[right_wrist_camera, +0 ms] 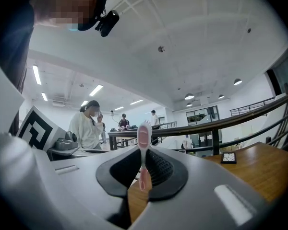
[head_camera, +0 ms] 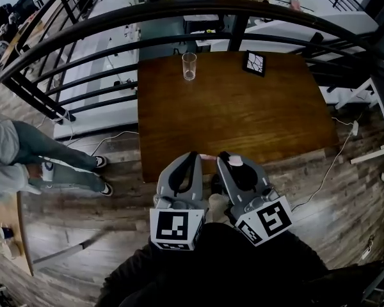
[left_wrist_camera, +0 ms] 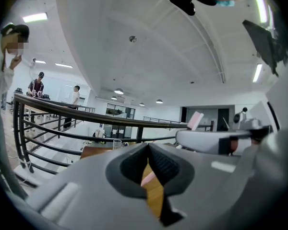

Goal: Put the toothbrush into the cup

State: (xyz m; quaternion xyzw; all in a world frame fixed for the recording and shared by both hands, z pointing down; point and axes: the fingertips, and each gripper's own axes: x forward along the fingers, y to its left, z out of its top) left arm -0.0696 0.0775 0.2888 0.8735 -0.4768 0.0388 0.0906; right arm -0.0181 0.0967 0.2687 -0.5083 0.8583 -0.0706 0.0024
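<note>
A clear glass cup (head_camera: 189, 66) stands upright at the far edge of the brown table (head_camera: 243, 117), and shows small past the left jaws (left_wrist_camera: 117, 144). My right gripper (head_camera: 224, 155) (right_wrist_camera: 143, 150) hangs over the table's near edge, shut on a pink toothbrush (right_wrist_camera: 143, 143) that stands upright with its head (head_camera: 235, 161) on top. The left gripper (head_camera: 194, 155) (left_wrist_camera: 148, 146) hangs close beside it on the left, its jaw tips together and nothing gripped. Through the gap below those tips, part of the pink toothbrush handle (left_wrist_camera: 148, 178) shows.
A small black-and-white tile (head_camera: 254, 62) lies at the table's far right. A dark curved railing (head_camera: 115, 18) runs just behind the table. A person's legs (head_camera: 57, 165) are on the wooden floor to the left. A cable (head_camera: 336, 155) trails off the right side.
</note>
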